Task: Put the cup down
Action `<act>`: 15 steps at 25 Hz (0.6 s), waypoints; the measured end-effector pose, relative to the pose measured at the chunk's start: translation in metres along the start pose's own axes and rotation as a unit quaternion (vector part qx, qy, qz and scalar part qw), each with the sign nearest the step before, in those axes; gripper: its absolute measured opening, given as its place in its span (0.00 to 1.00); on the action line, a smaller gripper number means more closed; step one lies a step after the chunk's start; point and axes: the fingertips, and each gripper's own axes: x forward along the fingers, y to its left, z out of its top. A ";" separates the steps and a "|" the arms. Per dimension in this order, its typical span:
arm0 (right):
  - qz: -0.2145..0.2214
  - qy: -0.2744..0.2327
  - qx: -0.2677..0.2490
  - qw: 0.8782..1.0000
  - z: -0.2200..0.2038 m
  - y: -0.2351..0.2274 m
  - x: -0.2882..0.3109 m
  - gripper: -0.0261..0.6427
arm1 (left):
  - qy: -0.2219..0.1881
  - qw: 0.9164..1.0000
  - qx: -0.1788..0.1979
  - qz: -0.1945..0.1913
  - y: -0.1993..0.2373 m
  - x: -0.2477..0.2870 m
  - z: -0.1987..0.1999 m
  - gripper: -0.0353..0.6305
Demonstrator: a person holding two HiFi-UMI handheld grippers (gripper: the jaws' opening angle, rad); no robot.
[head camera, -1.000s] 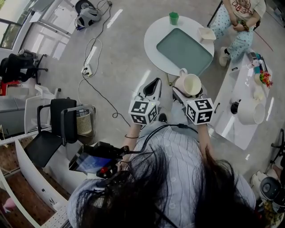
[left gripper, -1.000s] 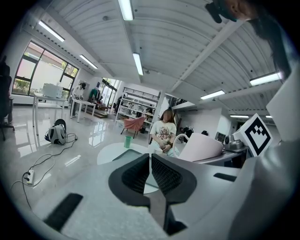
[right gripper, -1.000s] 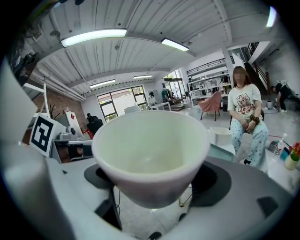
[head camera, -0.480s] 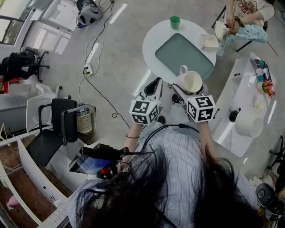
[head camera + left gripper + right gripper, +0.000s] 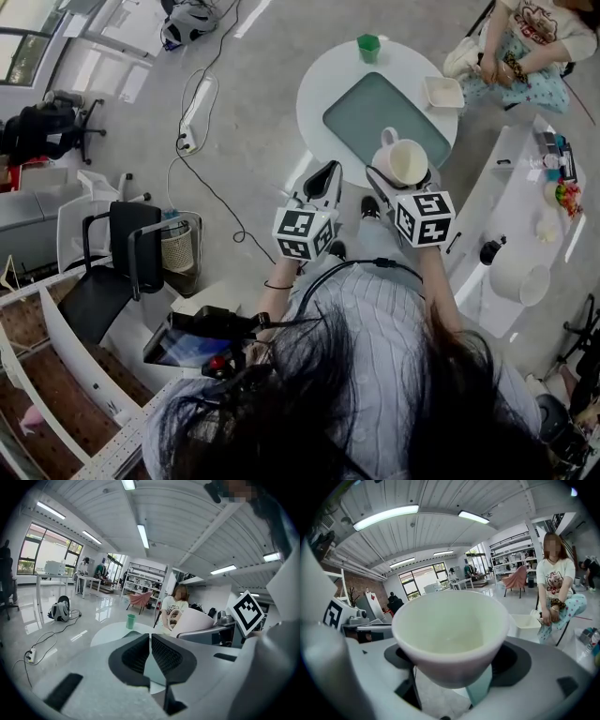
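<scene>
The right gripper [image 5: 403, 180] is clamped on a cream cup [image 5: 403, 159], held over the near edge of 1 grey-green tray [image 5: 373, 105] on a round white table [image 5: 321, 89]. Just beside it, the left gripper [image 5: 324, 176] holds nothing, with its 2 jaws pressed together.

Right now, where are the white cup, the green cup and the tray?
white cup [image 5: 405, 162]: head view, inside of its bowl.
green cup [image 5: 368, 47]: head view, its side wall.
tray [image 5: 368, 105]: head view, bare middle of its surface.
</scene>
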 end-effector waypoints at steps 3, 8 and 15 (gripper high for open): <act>0.000 0.004 -0.003 1.000 0.004 -0.014 0.010 0.67 | 0.004 1.000 -0.003 0.004 0.002 0.010 -0.001 0.08; 0.001 0.013 -0.010 1.000 0.009 -0.034 0.028 0.67 | 0.014 1.000 -0.005 0.009 0.004 0.028 -0.005 0.08; 0.007 0.028 -0.043 0.999 0.018 -0.055 0.057 0.67 | 0.023 1.000 -0.010 0.015 0.008 0.050 -0.004 0.08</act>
